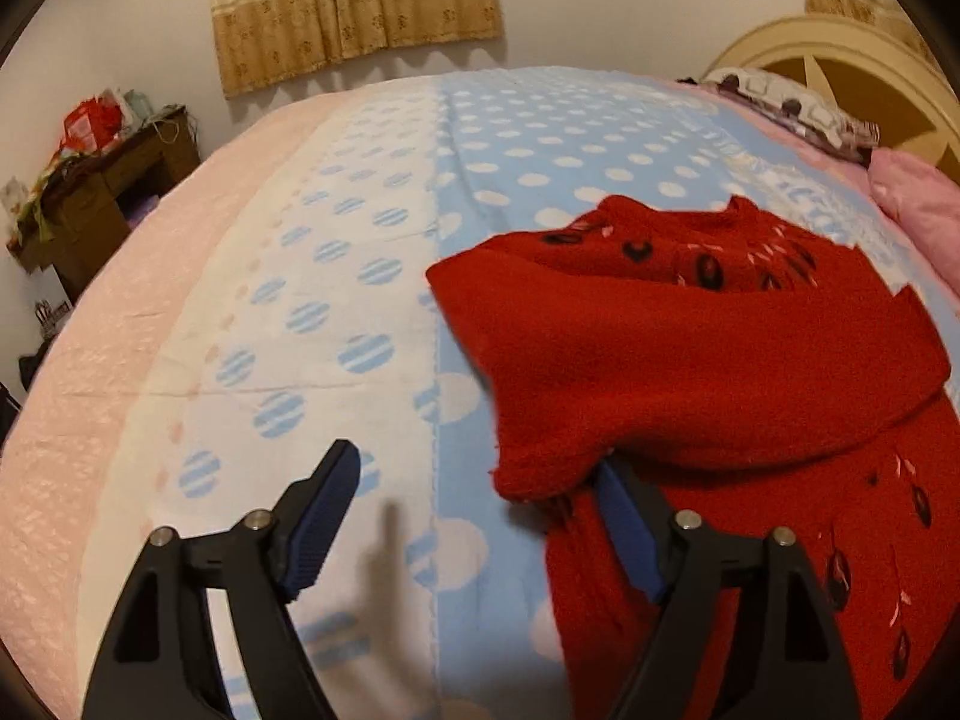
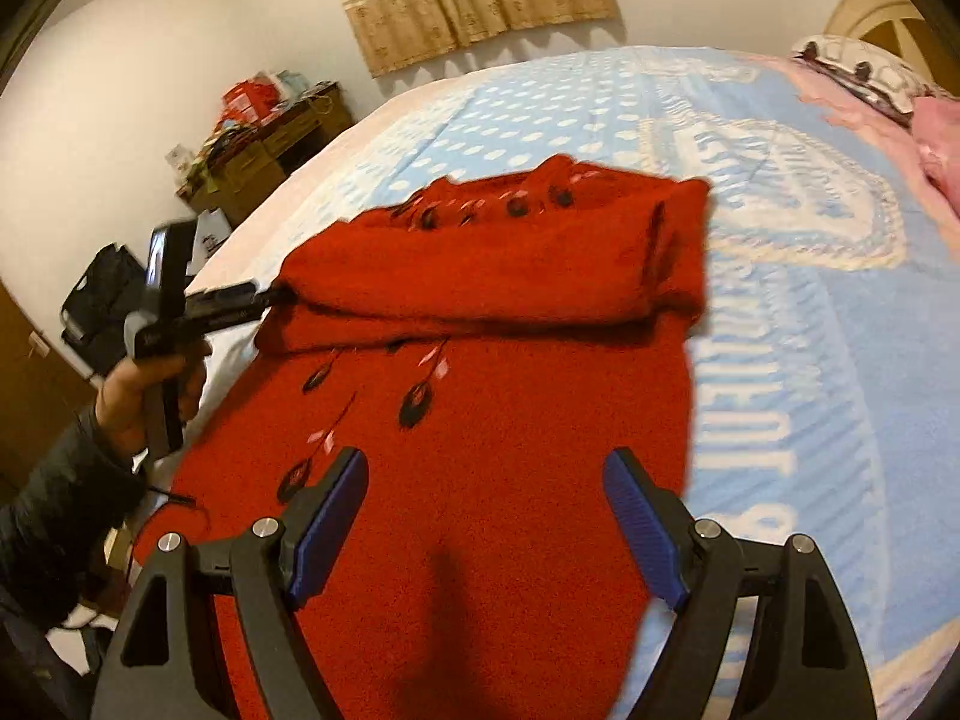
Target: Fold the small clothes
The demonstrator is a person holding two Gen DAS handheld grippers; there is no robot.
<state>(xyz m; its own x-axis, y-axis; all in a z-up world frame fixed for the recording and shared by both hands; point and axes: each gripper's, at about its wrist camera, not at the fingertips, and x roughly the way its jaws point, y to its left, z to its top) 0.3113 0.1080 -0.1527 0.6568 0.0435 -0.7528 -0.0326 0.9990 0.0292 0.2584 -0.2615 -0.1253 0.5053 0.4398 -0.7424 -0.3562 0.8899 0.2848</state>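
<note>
Red sweater (image 2: 480, 396) lies on bed (image 1: 336, 276) over blue polka-dot blanket (image 1: 540, 138), sleeve folded across chest. Left gripper (image 1: 480, 516) at sweater's left edge, fingers spread, nothing pinched; folded cuff just beside right finger (image 1: 624, 522). Right gripper (image 2: 486, 516) over sweater's lower part, fingers spread, empty. Person's hand (image 2: 150, 396) holds left gripper.

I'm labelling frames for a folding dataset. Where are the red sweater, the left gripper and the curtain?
red sweater (image 2: 480, 420): right wrist view, body panel.
left gripper (image 1: 474, 516): left wrist view, midway between the fingertips.
curtain (image 1: 354, 6): left wrist view, middle of the cloth.
</note>
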